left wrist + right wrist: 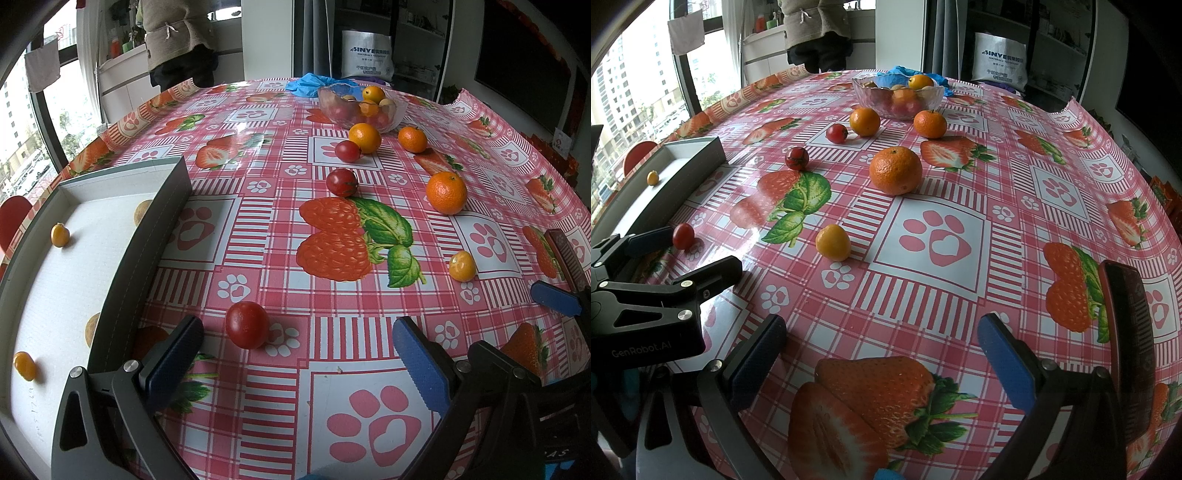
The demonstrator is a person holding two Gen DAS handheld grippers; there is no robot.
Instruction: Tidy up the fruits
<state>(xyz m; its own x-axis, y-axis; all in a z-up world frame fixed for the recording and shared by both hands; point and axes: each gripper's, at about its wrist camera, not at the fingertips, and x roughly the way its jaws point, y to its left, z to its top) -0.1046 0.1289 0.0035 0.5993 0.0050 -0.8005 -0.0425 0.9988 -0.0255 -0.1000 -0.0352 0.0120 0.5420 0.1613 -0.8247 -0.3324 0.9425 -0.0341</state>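
Reaching for the nearest cherry tomato [247,325] is, I think, your step now: it lies on the tablecloth [369,332] just ahead of your left gripper [295,343], a little toward its left finger and close to the wall of the grey tray [159,221]. The left gripper is wide open and holds nothing. Move it slightly left so the tomato sits between both pads, come down low, and close gently, because a round soft fruit can roll away or be squashed. Your right gripper [882,347] is also wide open and empty; ahead of it and somewhat left lies a small yellow fruit [833,242], and further ahead a mandarin [895,170]. The tray, at the left of your left gripper, has a white floor with a few small yellow fruits, for example one [60,235] near its far end; some brownish fruits are half hidden behind its wall. Far ahead, the glass bowl [332,107] holds mixed fruits, orange and red ones.
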